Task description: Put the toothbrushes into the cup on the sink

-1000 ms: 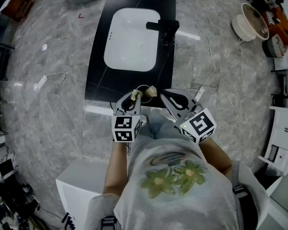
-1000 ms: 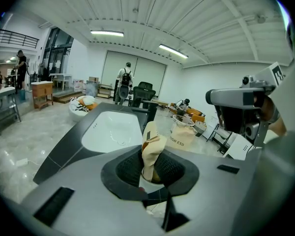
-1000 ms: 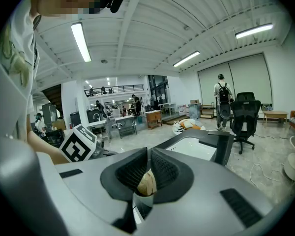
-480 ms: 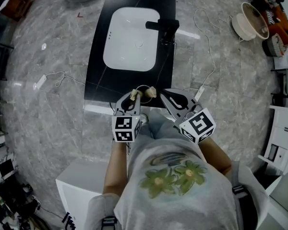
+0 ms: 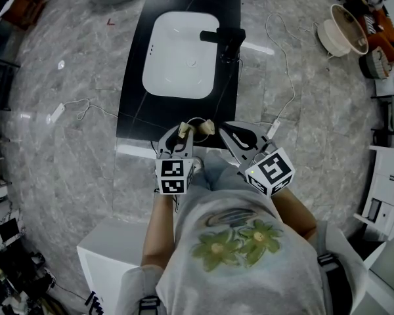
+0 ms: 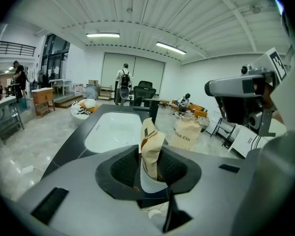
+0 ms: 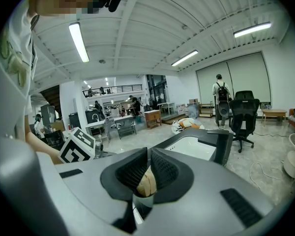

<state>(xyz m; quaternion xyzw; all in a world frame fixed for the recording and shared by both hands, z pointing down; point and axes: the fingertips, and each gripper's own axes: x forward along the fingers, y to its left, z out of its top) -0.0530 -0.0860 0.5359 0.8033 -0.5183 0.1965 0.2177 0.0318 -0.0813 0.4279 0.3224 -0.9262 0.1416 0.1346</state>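
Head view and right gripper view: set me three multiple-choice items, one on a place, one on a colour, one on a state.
1. In the head view, the faucet stands at which edge of the basin?
A. the picture's left
B. the picture's right
C. the end nearest the person

2. The counter around the basin is:
A. black
B. white
C. wood brown

3. The right gripper is:
A. wide open and empty
B. shut on a tan wrapped item
C. out of every view

Key:
1 B: the faucet overhangs the basin's right edge.
2 A: the slab is black around the white bowl.
3 B: its jaws pinch the item.
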